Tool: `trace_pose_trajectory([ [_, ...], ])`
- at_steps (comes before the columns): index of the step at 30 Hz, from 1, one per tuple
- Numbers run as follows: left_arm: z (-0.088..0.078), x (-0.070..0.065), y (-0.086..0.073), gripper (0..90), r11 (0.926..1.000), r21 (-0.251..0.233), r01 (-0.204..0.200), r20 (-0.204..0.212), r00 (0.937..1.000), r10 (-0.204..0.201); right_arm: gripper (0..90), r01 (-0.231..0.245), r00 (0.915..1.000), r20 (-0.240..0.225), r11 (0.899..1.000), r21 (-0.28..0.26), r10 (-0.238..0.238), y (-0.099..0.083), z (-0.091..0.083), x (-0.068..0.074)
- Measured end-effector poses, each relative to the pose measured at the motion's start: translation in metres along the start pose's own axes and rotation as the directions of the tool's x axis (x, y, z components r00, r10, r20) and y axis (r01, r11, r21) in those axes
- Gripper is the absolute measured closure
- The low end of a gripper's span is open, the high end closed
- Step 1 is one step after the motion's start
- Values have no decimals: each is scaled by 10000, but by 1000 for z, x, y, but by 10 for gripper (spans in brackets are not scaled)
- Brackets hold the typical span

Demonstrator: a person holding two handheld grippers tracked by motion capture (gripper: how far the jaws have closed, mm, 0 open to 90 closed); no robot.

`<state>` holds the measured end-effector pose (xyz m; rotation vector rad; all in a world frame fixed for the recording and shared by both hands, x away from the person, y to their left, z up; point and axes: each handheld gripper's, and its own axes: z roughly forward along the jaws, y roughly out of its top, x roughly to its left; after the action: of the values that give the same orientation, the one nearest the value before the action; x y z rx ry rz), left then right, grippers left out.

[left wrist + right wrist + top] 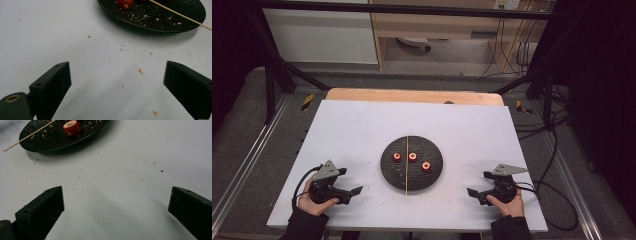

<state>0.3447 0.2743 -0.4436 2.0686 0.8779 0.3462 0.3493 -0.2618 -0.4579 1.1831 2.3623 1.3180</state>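
Observation:
A round black plate (434, 172) lies at the middle of the white table, with three small red cored pieces (412, 157) on it and a thin wooden skewer (405, 165) laid across it. The left gripper (353, 192) rests near the front left, open and empty, pointing toward the plate. At the front right the right gripper (476, 194) stands open too, nothing between its jaws. In the left gripper view the plate (160, 22), one red piece (124, 3) and the skewer (180, 15) lie ahead. The right gripper view has the plate (45, 142), a red piece (72, 128) and the skewer (27, 136).
Crumbs are scattered on the white table (362, 130) around the plate. A wooden board edge (412, 95) runs along the far side. Black frame bars and cables stand beyond and to the right of the table.

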Motion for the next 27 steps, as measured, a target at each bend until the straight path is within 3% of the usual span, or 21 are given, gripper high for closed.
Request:
trace_pose_trajectory([
  [20,6,-11,10,68,9998,146,-113,129,9999,111,7,-21,10000,-15,10000,-42,21,1,-1,0],
  [27,9,-20,22,83,9998,159,-133,112,9999,132,7,-34,10000,55,10000,-62,35,2,-3,-1],
])
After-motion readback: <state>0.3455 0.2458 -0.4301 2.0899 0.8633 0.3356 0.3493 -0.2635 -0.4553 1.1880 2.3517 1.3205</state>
